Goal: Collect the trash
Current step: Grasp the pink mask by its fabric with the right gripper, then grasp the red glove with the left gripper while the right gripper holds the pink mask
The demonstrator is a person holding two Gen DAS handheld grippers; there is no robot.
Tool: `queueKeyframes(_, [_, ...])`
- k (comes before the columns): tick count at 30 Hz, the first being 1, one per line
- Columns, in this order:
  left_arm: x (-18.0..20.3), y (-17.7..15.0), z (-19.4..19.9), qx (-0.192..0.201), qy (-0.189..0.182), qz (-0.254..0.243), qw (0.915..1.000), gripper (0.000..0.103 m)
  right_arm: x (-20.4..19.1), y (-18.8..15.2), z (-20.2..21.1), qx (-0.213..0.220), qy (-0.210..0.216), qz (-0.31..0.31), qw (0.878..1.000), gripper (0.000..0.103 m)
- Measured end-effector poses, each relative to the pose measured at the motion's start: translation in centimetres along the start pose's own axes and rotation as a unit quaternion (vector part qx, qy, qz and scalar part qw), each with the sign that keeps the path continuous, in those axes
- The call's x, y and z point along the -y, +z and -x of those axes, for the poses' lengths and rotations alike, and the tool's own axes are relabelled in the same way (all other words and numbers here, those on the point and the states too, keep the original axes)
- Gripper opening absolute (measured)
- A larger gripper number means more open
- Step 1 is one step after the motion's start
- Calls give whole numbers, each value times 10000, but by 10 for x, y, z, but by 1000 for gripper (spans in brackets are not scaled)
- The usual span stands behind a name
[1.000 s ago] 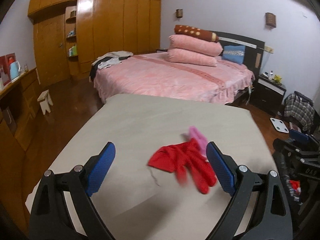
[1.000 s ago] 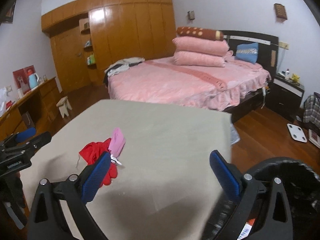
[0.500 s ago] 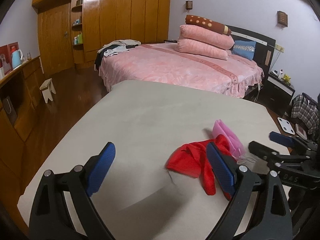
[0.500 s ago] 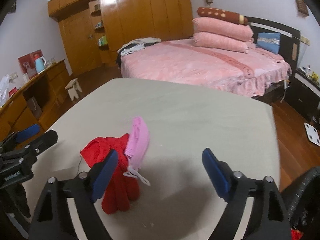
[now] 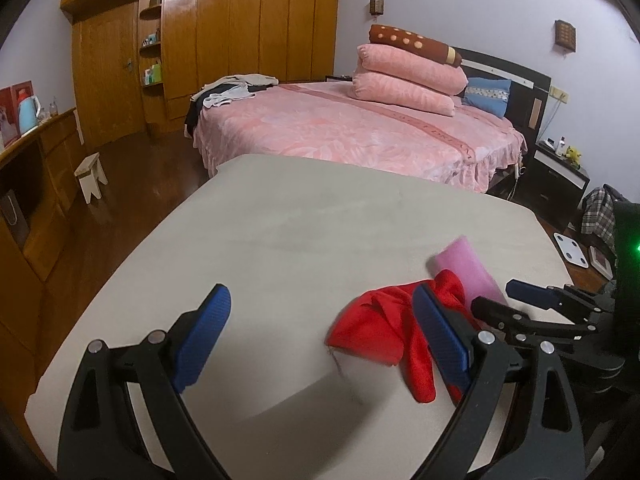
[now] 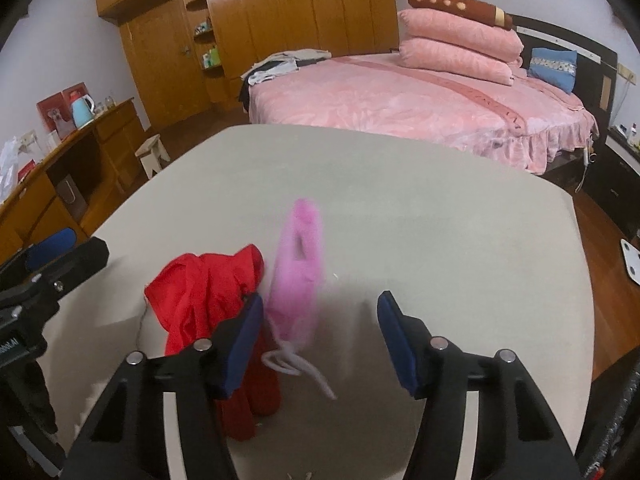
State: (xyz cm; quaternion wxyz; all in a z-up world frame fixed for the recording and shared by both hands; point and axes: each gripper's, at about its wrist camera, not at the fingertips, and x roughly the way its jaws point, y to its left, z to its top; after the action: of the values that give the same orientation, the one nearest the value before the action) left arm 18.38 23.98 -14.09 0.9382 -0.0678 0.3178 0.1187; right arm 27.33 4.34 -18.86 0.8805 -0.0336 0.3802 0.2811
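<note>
Beige table (image 6: 440, 240) bears unlabelled red cloth (image 6: 208, 292), pink mask (image 6: 298, 276).

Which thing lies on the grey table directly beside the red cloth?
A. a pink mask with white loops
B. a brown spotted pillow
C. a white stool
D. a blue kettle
A: in the right wrist view the pink mask rests on the grey table against the right edge of the red cloth, its white loops trailing toward the camera; nothing else lies near the cloth.
</note>
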Motion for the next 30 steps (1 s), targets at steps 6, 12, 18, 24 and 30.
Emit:
queueKeyframes(6, [1,0,-2,-25,-4,42,10000,89,-2,3,-11,-167,119,-44,9998,50])
queueKeyframes(12, [2,0,-3,-3,-8,-1,10000,89,8,3,-9,-156,-13,-243,9996,50])
queueKeyframes(18, [3,0,-4,-6,1,74,10000,89,6,9,-20,-323,-110,-173,9993,52])
queueKeyframes(24, [5,2,-5,-20,-62,36,10000,89,2,7,-22,-385,-282,61,9988,27])
queueKeyframes(30, [21,0,-12,-131,-292,-9,9995,89,22,9,1,-175,-296,-224,9992,14])
